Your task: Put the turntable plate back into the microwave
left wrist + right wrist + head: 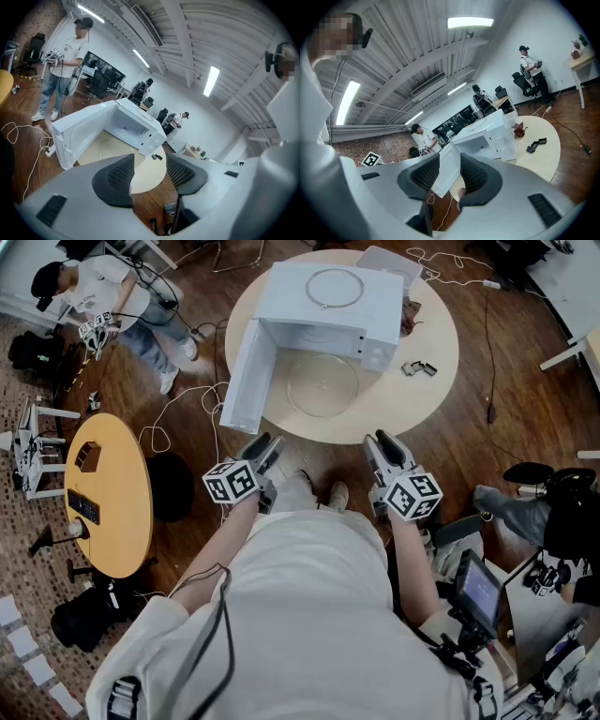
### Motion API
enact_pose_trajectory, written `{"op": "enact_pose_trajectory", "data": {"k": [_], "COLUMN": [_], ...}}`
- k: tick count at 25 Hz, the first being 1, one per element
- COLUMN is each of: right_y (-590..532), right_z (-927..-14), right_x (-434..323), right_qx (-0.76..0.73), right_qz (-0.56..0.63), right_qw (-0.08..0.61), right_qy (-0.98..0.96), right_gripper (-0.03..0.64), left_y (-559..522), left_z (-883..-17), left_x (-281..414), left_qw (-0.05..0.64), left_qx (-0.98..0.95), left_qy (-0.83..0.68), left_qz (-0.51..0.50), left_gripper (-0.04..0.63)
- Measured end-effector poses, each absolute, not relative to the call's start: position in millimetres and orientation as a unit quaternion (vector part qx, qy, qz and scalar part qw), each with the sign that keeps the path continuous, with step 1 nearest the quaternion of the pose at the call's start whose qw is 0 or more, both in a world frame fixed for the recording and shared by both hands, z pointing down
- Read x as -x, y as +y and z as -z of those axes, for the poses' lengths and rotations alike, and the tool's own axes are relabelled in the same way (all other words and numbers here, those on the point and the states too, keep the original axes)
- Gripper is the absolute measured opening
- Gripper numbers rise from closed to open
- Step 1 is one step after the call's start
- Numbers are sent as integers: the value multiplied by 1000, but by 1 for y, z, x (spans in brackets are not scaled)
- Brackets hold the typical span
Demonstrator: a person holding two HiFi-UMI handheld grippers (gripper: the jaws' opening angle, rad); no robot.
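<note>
The turntable plate is seen lying flat on the round table, just in front of the microwave and outside its cavity. The microwave door is swung wide open to the left. A ring is seen resting on top of the microwave, and small dark pieces are spotted on the tabletop to the right of the plate. The left gripper is held short of the table's near edge, jaws spread wide, nothing caught between them. The right gripper is held alongside it, also short of the table, its jaws parted and empty too. Both are pointed toward the microwave, and the plate is touched by neither
</note>
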State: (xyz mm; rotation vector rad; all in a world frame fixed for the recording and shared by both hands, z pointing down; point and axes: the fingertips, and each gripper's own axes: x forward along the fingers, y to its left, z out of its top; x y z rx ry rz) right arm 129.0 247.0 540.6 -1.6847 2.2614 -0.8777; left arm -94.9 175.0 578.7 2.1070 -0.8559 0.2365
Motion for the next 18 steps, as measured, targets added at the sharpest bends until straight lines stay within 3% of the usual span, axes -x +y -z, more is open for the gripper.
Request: {"op": "enact_pose_trajectory", "data": {"k": [10,18], "right_y": [211,182], "right_z": [-550,-549], "right_x": [-121,-115], "right_qx": [611,650], "right_qz": [304,309], "right_qw": [71,52], "right_qy": [728,692], "right_gripper": [123,123], "left_y": [132,93], "left_z": [-593,-590], "left_x": [81,71], "left_qw": [441,416], "left_qx": [-848,-866], "left_qy": [-279,-252], "left_qz": [-89,-115], "left_gripper": [224,224]}}
